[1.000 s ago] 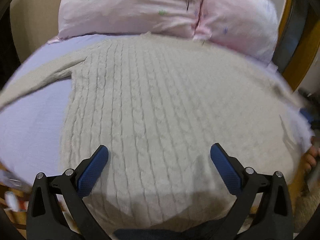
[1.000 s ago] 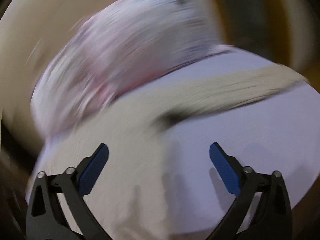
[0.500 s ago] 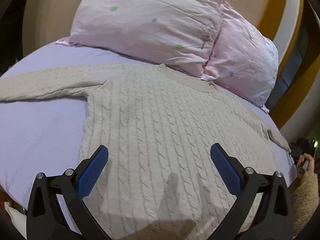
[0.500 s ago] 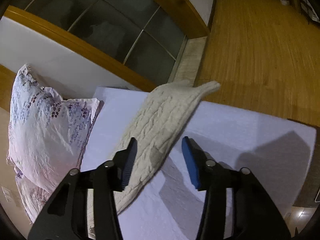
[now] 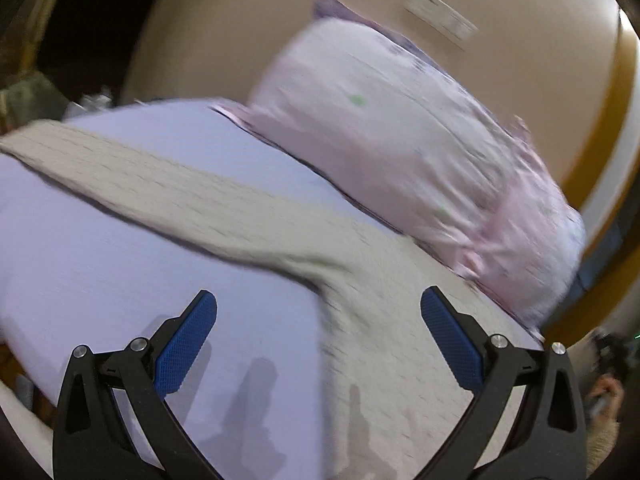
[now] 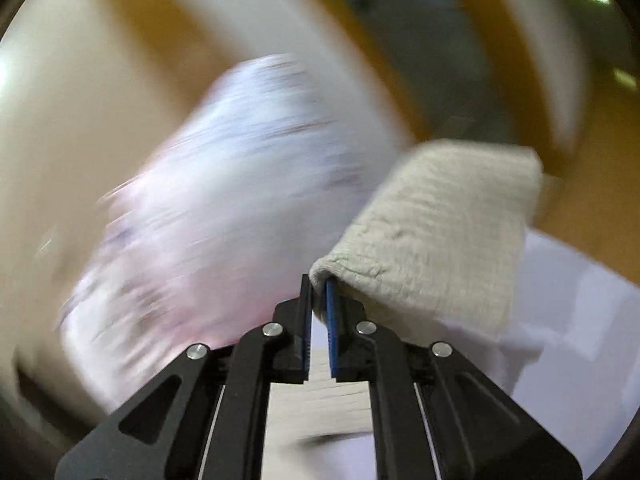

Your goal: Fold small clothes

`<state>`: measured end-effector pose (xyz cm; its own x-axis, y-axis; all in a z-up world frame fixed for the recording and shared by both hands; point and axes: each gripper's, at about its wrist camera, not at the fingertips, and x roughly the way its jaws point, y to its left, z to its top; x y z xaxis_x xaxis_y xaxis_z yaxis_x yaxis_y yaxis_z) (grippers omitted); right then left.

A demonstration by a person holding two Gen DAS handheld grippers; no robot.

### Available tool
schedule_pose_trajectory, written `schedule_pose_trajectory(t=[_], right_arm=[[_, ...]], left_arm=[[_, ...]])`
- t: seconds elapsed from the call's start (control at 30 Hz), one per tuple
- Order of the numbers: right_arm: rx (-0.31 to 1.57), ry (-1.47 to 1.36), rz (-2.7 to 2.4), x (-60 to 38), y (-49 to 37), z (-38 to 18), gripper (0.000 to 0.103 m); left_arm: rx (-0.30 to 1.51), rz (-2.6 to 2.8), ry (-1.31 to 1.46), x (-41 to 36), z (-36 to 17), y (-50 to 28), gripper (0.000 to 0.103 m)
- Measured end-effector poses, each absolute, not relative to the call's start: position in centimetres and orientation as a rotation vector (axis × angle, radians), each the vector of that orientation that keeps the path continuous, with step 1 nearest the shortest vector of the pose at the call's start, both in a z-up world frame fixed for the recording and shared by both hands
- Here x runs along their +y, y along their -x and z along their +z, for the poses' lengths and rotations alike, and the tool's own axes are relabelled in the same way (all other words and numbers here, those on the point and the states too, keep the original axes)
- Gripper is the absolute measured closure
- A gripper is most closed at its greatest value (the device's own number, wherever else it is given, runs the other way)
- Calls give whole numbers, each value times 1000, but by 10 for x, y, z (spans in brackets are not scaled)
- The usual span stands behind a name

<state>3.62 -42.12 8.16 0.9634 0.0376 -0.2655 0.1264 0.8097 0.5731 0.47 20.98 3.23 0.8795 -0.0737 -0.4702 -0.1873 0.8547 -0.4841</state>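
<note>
A beige cable-knit sweater point(image 5: 384, 320) lies flat on a lavender bed sheet point(image 5: 100, 272). Its left sleeve point(image 5: 152, 184) stretches out to the left. My left gripper point(image 5: 318, 332) is open and empty above the sweater's armpit area. My right gripper point(image 6: 318, 300) is shut on the sweater's right sleeve point(image 6: 436, 232), which is lifted and drapes over to the right of the jaws. Both views are blurred by motion.
A pink flowered pillow point(image 5: 400, 148) lies at the head of the bed, also in the right wrist view point(image 6: 224, 216). A beige headboard point(image 5: 280, 20) stands behind it. Wooden trim point(image 6: 400, 40) and floor lie to the right.
My right gripper has closed on the right sleeve and lifted it. My left gripper has swung left, from over the sweater's body toward the left sleeve and armpit.
</note>
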Motion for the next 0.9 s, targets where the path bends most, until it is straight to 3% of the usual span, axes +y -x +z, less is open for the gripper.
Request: schedule_pose_trajectory(t=[0.13,0.2,0.33,0.4,0.47,0.6,0.77,0.87,0.9], right_arm=[[346,-511,354,-275,-82,104,96],[474,-444,523,-205,-106,93,89],[627,-374,680,-130,-113,67,49],[594,-361,665,-134,-105,65,39],[582,-354,628,-147,-105,65,36],[586,-387,550,-176,-111,59,31],[584,-410,485,-208,-103,52,28],[584,-423,482,-218,-103,49,27],[583,-430,485,-221,-101,48,27]], left_arm=[[487,148,591,238,35,-5,1],[493,180,677,258,31,-5,1],[490,215,860,302,15,0,7],[494,242,903,320,9,1,13],[494,271,926,334,4,1,23],[482,321,992,365,2,-3,28],[478,422,1109,394,-4,-5,45],[495,464,1129,405,-8,-12,59],[489,468,1157,409,-12,-12,68]])
